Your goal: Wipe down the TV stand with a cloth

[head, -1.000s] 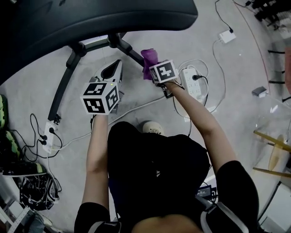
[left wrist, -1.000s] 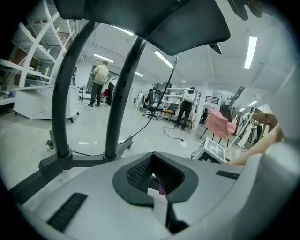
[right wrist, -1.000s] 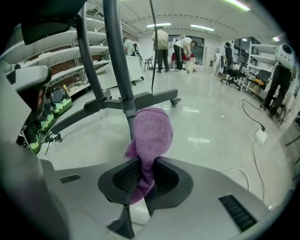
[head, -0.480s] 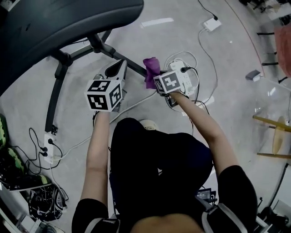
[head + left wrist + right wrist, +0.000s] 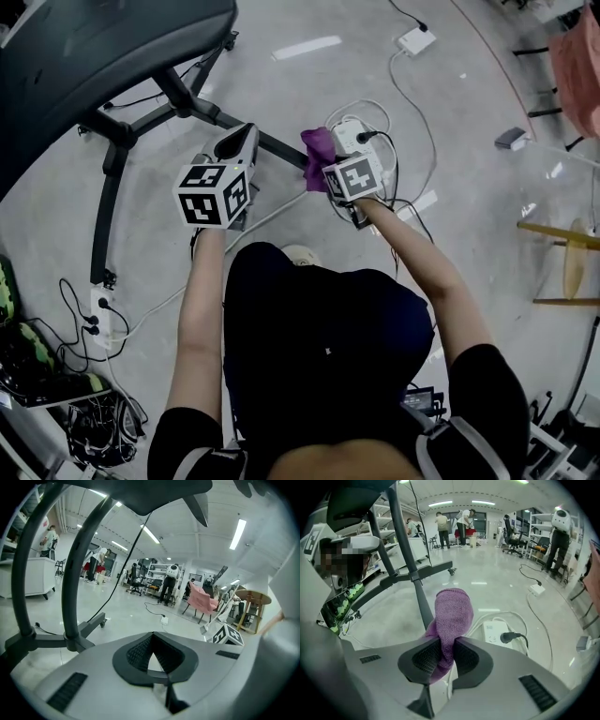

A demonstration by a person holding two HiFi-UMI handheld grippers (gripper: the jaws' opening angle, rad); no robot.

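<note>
The TV stand is black, with slim legs (image 5: 108, 187) spreading across the grey floor under a dark screen at the top left. One leg (image 5: 277, 147) runs toward my grippers. My right gripper (image 5: 325, 164) is shut on a purple cloth (image 5: 319, 145), which stands up out of the jaws (image 5: 451, 616) close to that leg's end (image 5: 423, 604). My left gripper (image 5: 247, 133) hovers just left of that leg, shut, with nothing between its pads (image 5: 140, 651). The stand's curved posts (image 5: 75, 573) rise right in front of it.
A white power strip (image 5: 361, 139) with looping cables lies on the floor just past the cloth. Another strip (image 5: 101, 307) and a tangle of cables (image 5: 94, 422) lie at the left. A wooden stool (image 5: 562, 272) stands at the right. People stand far off in the hall (image 5: 464, 522).
The view has swung, so the stand now sits further up and left. My right gripper has carried the cloth along the leg toward its end. My left gripper has hardly moved.
</note>
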